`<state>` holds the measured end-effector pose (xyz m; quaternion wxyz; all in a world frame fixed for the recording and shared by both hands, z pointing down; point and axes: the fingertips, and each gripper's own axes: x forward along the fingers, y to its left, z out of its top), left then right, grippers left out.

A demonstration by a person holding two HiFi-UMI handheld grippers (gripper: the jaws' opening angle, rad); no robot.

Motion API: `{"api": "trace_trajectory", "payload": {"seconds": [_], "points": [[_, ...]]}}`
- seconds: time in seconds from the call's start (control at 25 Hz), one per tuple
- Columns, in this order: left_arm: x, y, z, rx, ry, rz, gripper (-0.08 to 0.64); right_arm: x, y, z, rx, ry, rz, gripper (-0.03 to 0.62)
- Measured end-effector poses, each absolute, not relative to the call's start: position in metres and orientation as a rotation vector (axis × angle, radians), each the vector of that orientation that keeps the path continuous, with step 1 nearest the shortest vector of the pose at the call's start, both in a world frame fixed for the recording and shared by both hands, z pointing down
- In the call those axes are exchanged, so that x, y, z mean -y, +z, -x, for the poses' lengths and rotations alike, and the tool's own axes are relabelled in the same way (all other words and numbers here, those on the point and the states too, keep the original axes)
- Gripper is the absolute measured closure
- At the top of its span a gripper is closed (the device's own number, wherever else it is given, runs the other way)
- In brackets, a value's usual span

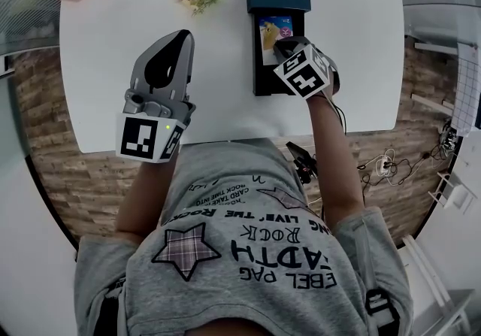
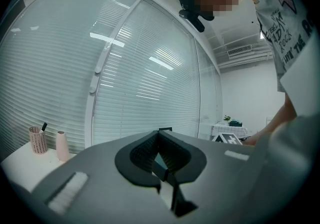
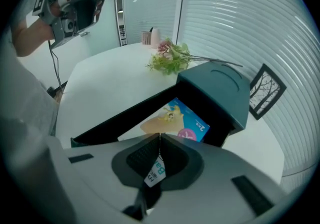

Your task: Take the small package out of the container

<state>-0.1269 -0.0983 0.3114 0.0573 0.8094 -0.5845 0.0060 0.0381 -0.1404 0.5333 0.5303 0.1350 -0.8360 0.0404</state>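
**A:** Entry one, small package (image 3: 176, 117). Where is it sitting?

**B:** It is lying flat in the black tray of the dark teal container (image 3: 216, 86) on the white table (image 1: 113, 64). The teal cover is sitting over the tray's far end.

**A:** Handling grade?

**B:** I am judging it a thin, glossy printed pouch. It is probably light, limp and a little slippery, and not fragile. It is likely to droop when lifted by one side, so the sealed edge is looking like the best place to hold it.

**A:** Right gripper (image 3: 159, 137)?

**B:** It is pointing steeply down into the tray. Its jaws are pressing together on what appears to be the pouch's near edge, with a white strip of that edge poking back between the pads.

**A:** Left gripper (image 2: 159, 133)?

**B:** It is hanging level over the bare table, well apart from the container. Its jaws are pressing together on nothing.

**A:** Any lettering?

**B:** The pinched strip is showing "Ba" in teal, with smaller print beside it that I cannot read. The pouch face is showing a blue ground, a yellow cartoon figure and a pink disc with a "2" next to it. No brand name is reading clearly. The person's shirt (image 1: 248, 252) is showing "ROCK". The container is showing no label at all.
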Motion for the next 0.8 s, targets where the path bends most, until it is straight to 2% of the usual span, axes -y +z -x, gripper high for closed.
{"api": "trace_trajectory", "payload": {"seconds": [0.8], "points": [[0.095,0.311,0.124,1.738,0.003,-2.475,0.551,0.063,0.542,-0.048,1.911,0.056,-0.001,0.575]]}}
